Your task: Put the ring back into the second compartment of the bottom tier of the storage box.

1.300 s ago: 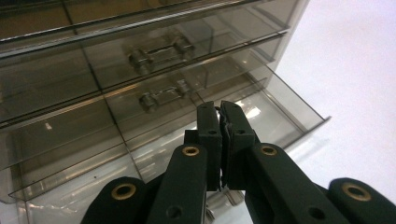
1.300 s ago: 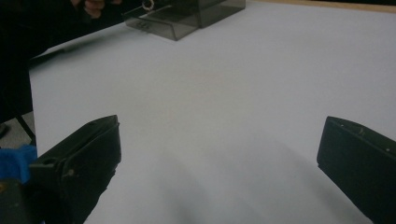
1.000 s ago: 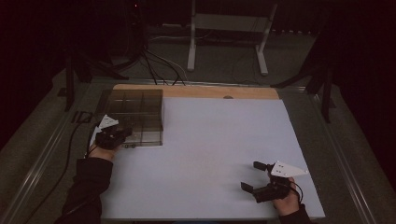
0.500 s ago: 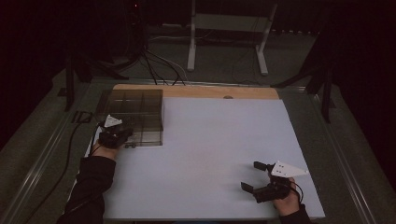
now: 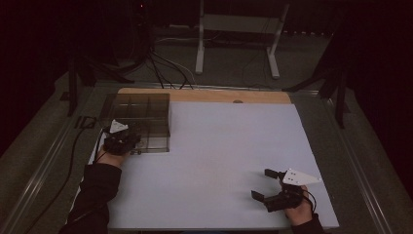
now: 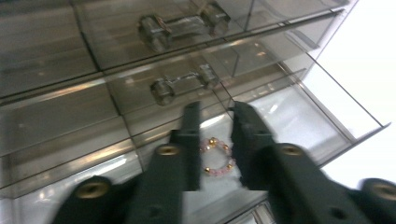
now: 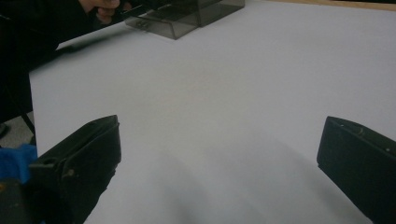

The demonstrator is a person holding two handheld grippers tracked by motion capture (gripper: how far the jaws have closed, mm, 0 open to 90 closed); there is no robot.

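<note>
While lying loose on the clear floor of the pulled-out bottom drawer (image 6: 299,121), resting free between the two black jaws: a small bracelet (image 6: 217,157) of pink and gold beads, touched by neither pad as far as the left gripper view is showing. Hovering just over it, the left gripper (image 6: 215,135), jaws having just been opening, now standing a narrow gap apart and gripping nothing. Rising behind, the smoky transparent drawer cabinet (image 5: 141,117), two shut drawers with clear bar handles (image 6: 184,85) stacked above the open one, all sitting at the far left corner of the white table (image 5: 219,161). Waiting well apart near the front right edge, the right gripper (image 5: 267,184), jaws spread wide over bare tabletop and holding nothing. Looking ahead, likely trouble: beads catching on a pad while lifting away and dragging the bracelet back out, given such a narrow gap; the drawer, standing out past the cabinet front, being knocked askew by a careless withdrawal; pushing it shut with the bracelet near the front lip, possibly pinching the string against the frame.
</note>
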